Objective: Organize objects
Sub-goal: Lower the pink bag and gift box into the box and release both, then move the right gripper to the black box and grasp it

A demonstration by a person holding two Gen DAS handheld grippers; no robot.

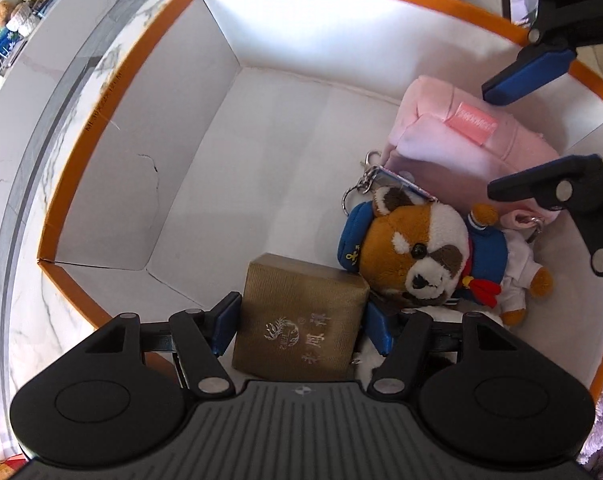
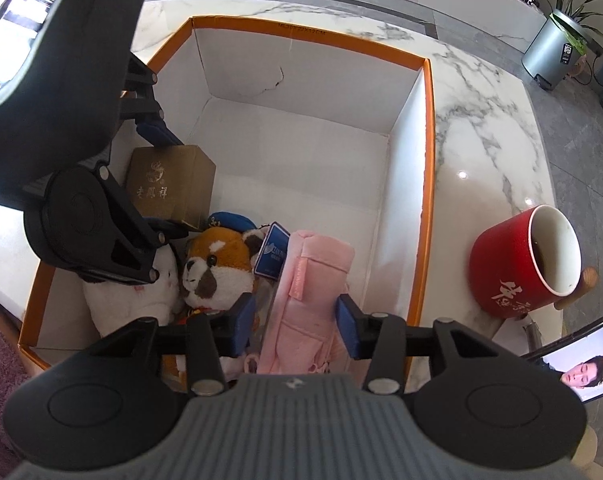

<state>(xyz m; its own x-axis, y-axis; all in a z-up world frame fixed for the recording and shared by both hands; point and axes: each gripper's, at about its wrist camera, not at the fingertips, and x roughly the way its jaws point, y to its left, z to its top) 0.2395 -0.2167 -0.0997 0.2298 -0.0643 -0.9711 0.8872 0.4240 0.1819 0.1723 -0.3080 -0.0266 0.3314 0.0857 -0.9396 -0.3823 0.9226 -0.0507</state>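
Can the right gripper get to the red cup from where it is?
Probably yes. The right gripper is open around the pink pouch inside the orange box. The red cup stands outside on the marble, past that wall, so the gripper must lift over it first.

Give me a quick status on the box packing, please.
Left gripper jaws astride gold box, grip unclear. Right gripper jaws open around pink pouch. Both inside orange box. Plush toy pressed alongside, nothing blocking.
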